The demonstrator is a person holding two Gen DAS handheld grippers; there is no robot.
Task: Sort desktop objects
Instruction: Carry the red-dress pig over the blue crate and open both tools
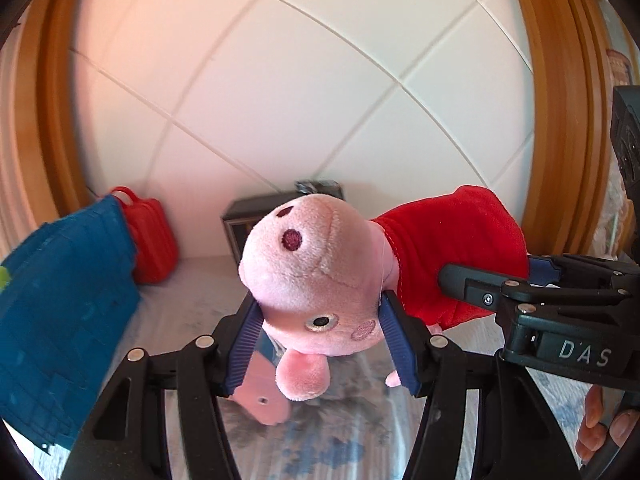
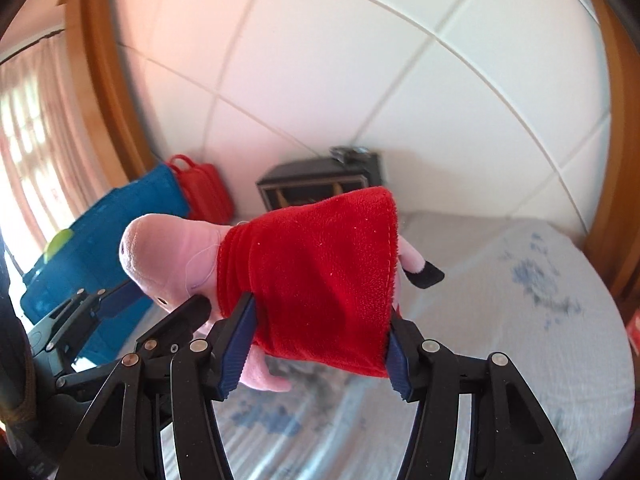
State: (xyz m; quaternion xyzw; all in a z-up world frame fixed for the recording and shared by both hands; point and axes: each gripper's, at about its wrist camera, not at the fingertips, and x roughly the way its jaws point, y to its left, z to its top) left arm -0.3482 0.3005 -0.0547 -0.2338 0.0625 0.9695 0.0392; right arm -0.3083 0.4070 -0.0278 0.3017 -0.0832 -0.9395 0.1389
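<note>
A pink pig plush toy [image 1: 312, 280] in a red dress is held in the air between both grippers. My left gripper [image 1: 320, 320] is shut on the plush's head, which hangs upside down. My right gripper [image 2: 320, 320] is shut on the red dress [image 2: 320, 280]; it also shows at the right in the left wrist view [image 1: 520, 292]. The pig's snout [image 2: 148, 252] points left in the right wrist view, with the left gripper's fingers [image 2: 176, 320] below it.
A blue storage bin [image 1: 60, 320] stands at the left, with a red case [image 1: 154, 236] behind it against the white tiled wall. A dark open box [image 2: 320, 184] sits at the back. A flat pink object [image 1: 264, 396] lies on the patterned tablecloth [image 2: 520, 320] below.
</note>
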